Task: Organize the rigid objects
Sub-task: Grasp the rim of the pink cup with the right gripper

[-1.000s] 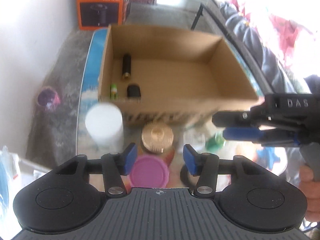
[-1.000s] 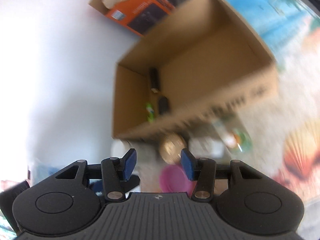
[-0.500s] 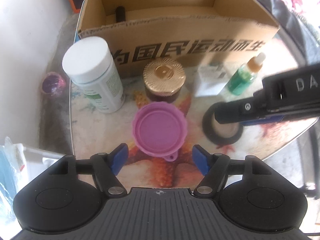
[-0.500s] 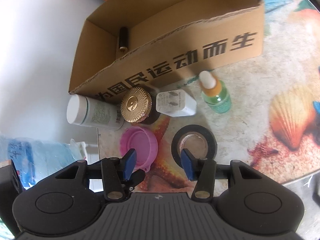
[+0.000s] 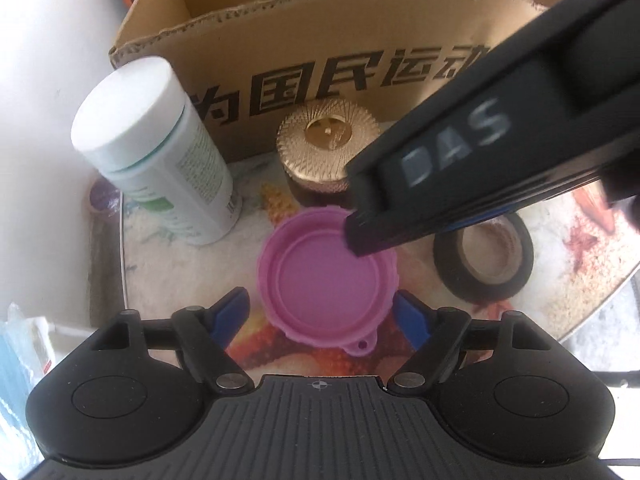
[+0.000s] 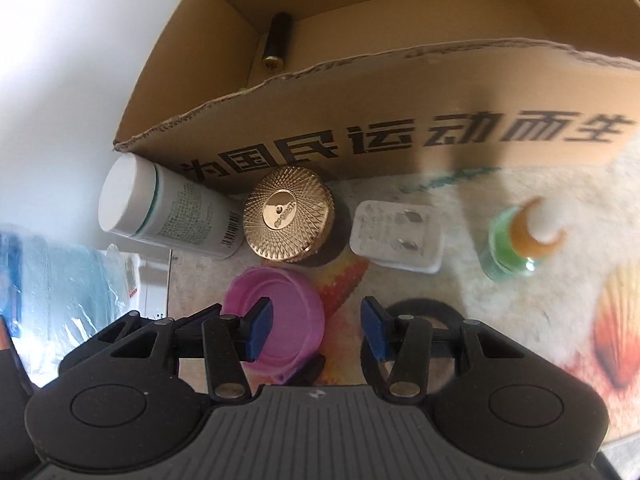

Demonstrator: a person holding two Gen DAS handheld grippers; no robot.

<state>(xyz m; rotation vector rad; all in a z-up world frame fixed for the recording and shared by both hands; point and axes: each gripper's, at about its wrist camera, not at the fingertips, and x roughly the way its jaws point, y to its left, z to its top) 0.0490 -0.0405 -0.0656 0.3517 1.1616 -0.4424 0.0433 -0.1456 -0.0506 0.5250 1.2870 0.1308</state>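
Left gripper (image 5: 322,314) tipped steeply down over the pink lid (image 5: 326,276), jaws just widened and standing either side of it, not pressing it. Right gripper (image 6: 316,328) also angled down, half open and empty, above the gap between lid and black tape roll (image 5: 484,264). Lid: soft-looking, round, ridged rim, small tab, flat on the printed surface (image 5: 180,276). Behind it, a gold-capped jar (image 6: 290,220) with faceted metallic top, a smooth white plastic bottle (image 5: 160,160), a white plug (image 6: 396,236), a green dropper bottle (image 6: 516,244), all before the rough-edged cardboard box (image 6: 400,92).
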